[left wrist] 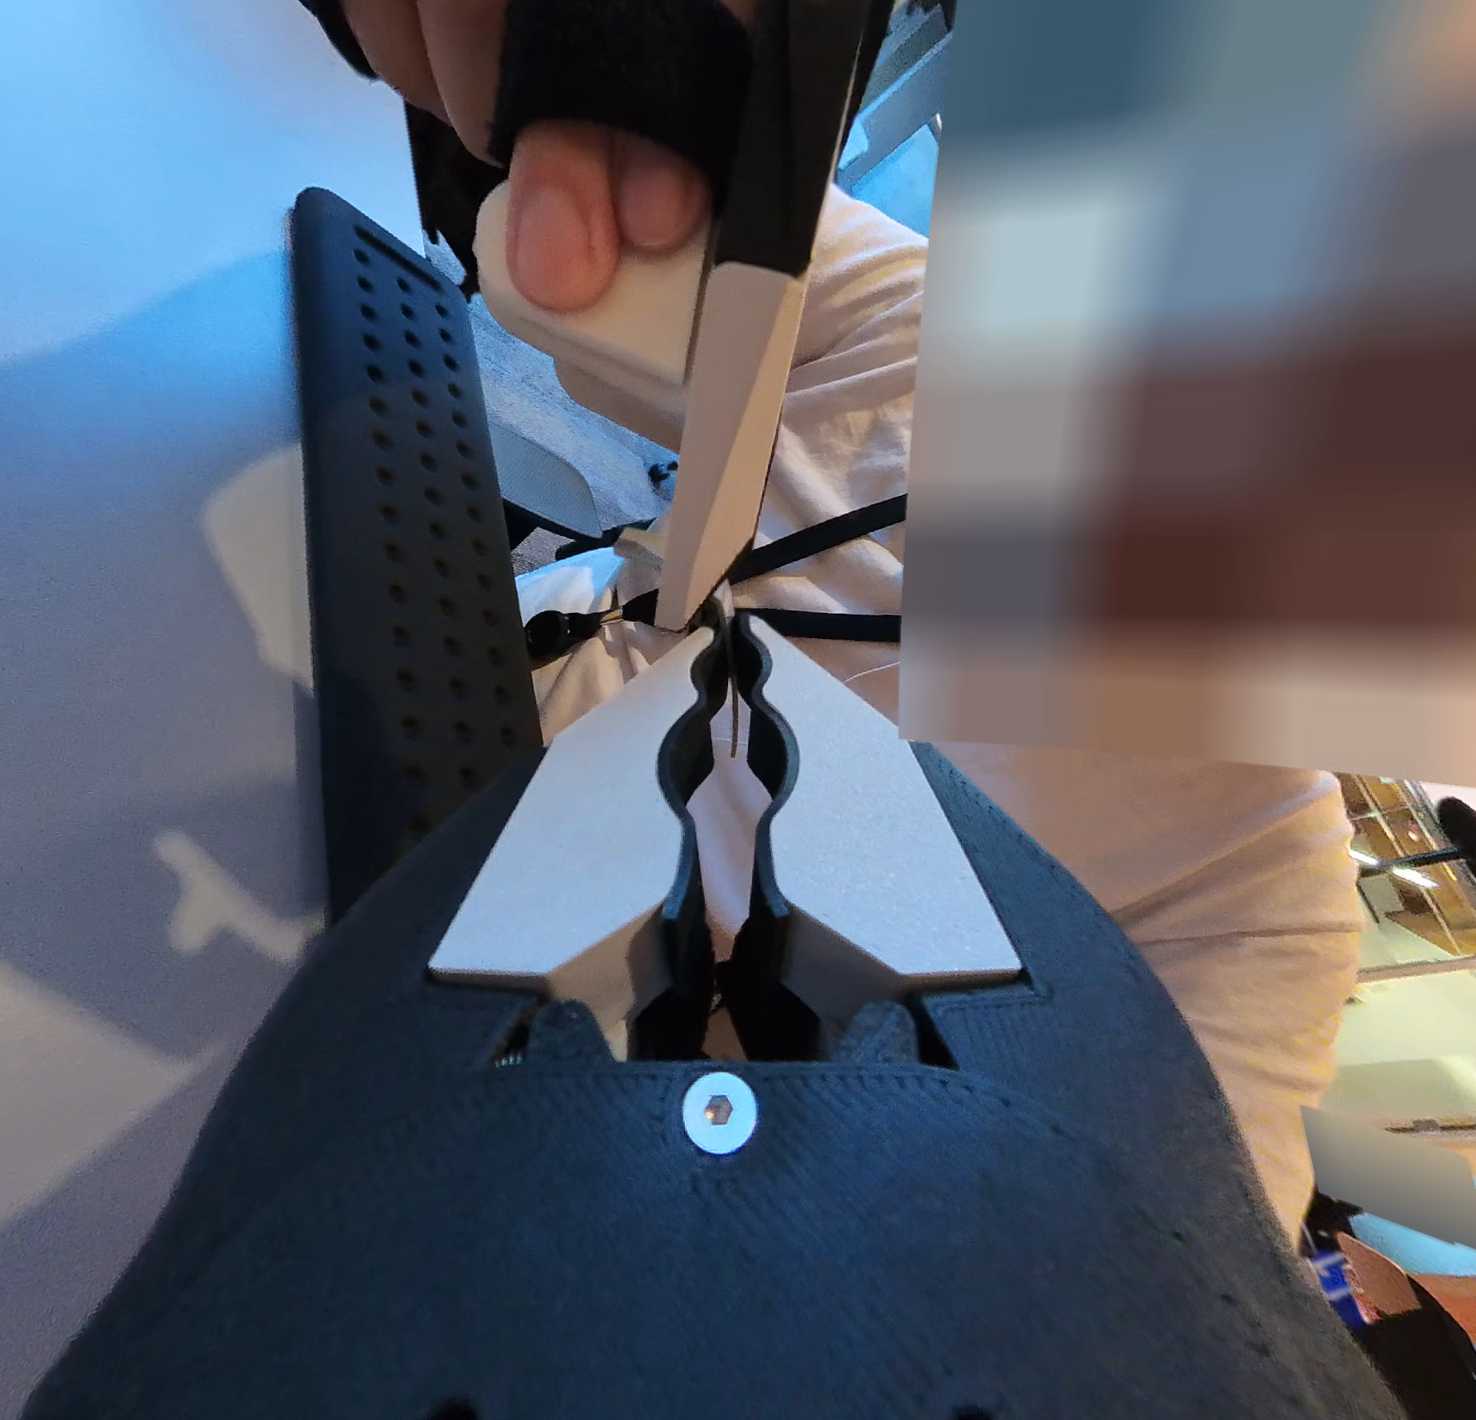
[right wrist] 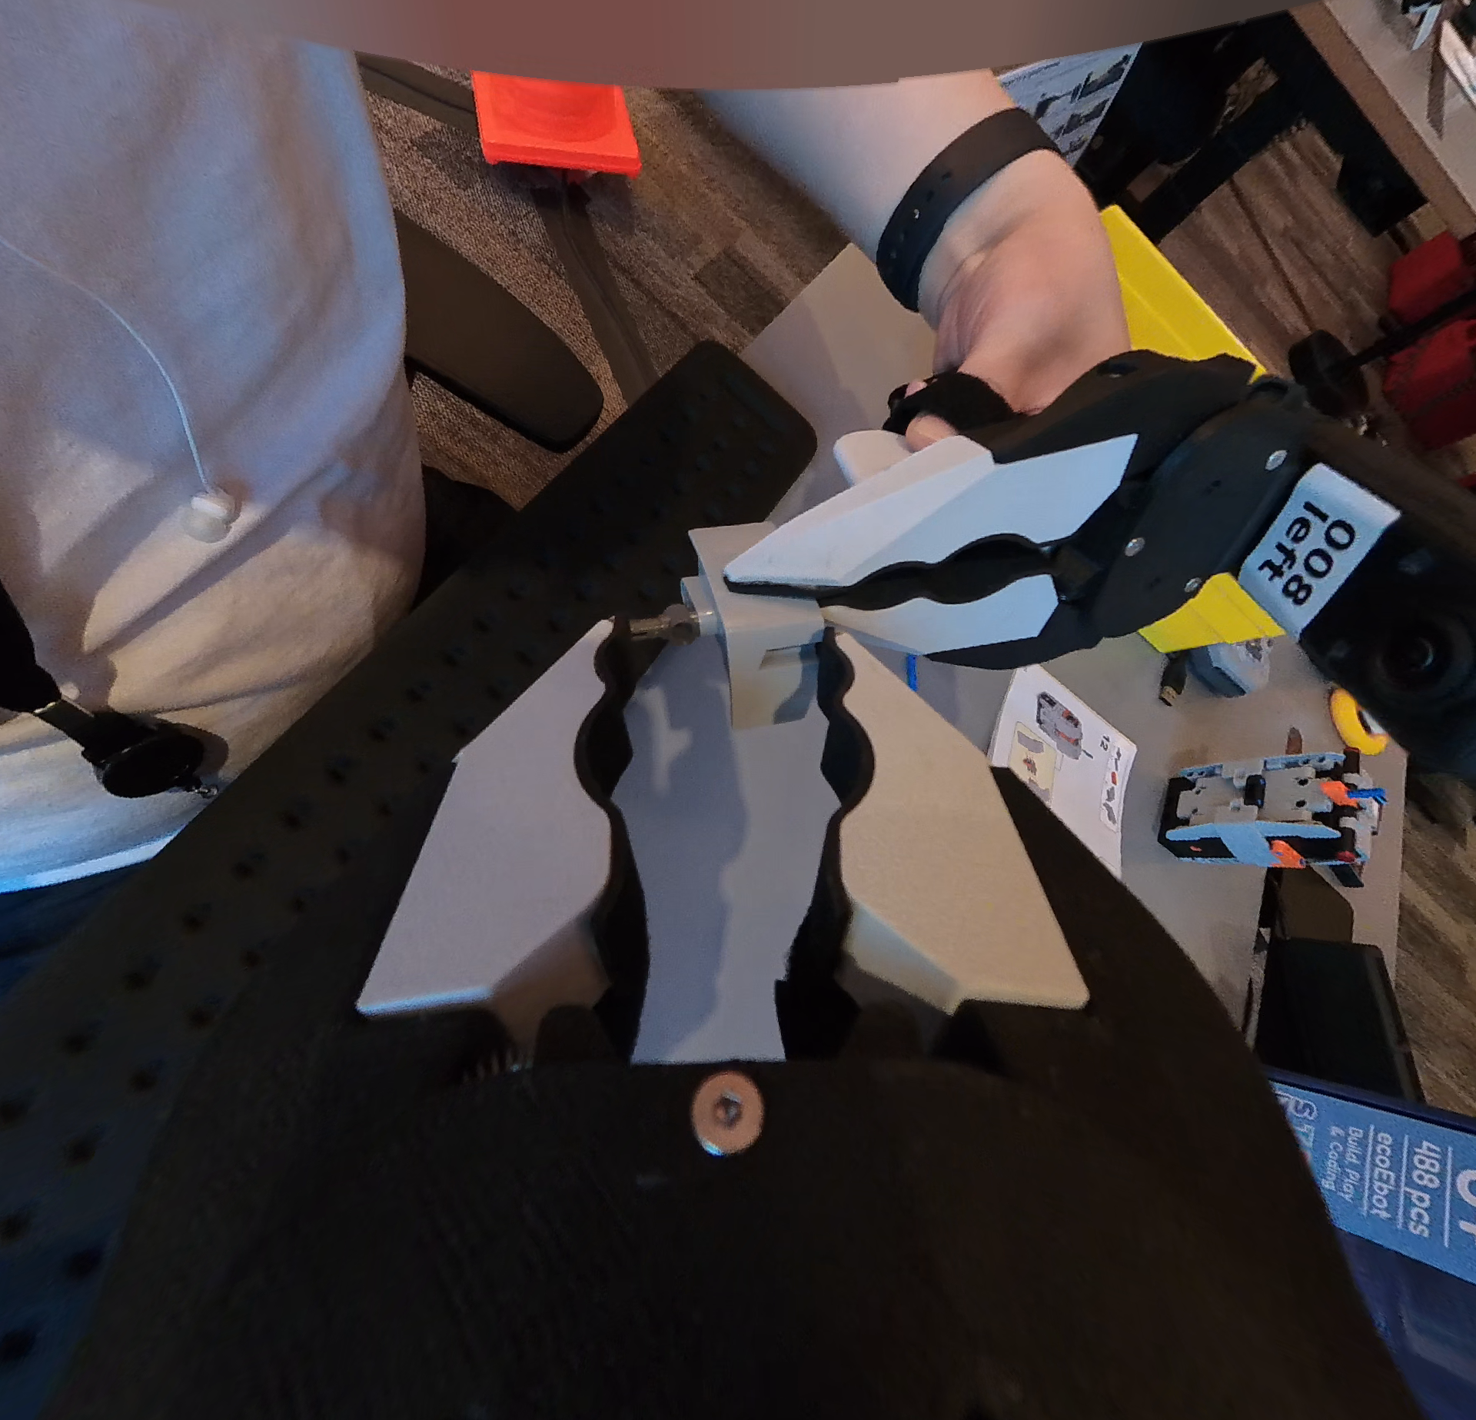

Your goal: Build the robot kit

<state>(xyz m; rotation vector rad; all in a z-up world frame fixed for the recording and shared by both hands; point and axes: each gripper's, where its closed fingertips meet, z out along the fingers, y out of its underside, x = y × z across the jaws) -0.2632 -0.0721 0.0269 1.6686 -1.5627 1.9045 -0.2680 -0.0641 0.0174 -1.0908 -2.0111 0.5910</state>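
Blue-tinted, dim; fisheye-warped edges; soft shadows

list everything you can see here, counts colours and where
grey block: one, grey, in the left gripper's jaws
pin: one, dark, sticking out of the block's side
perforated board: one, black, below the right gripper
leaflet: one, white, on the table
small model: one, grey, black, orange, beside the leaflet
bin: one, yellow, behind the left gripper
left gripper: black and white, shut on the block
right gripper: black and white, jaws open, at the block
hand: one, holding the left gripper
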